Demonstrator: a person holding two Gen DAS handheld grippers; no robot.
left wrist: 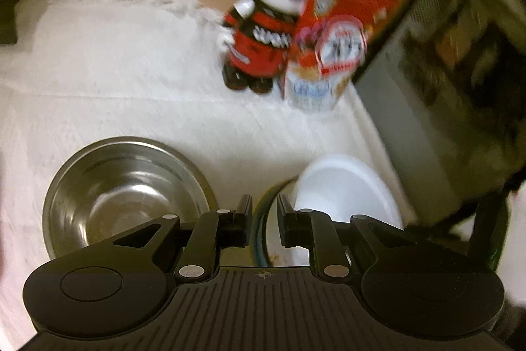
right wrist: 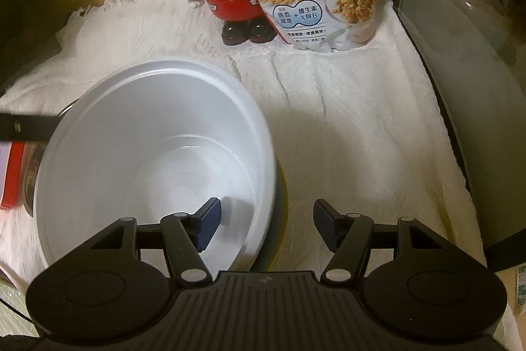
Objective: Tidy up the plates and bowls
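Left gripper point(left wrist: 265, 213) pinches the dark-rimmed dish point(left wrist: 260, 229); right gripper point(right wrist: 266, 219) gapes astride the white plastic bowl point(right wrist: 154, 160) rim — a tilt could topple the stack.

Toy figure point(left wrist: 263, 32) blurred; its lettering perhaps unreadable.

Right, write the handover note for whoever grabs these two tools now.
Left tool: shut on the rim of the yellow-edged dish.
Right tool: open, straddling the white bowl wall with one finger inside and one outside, not gripping.
Things: the white bowl sits in the yellow-edged dish; the steel bowl stands apart beside them on the white cloth.
Done: white bowl nested.
Left: steel bowl not yet stacked; it probably joins the others.
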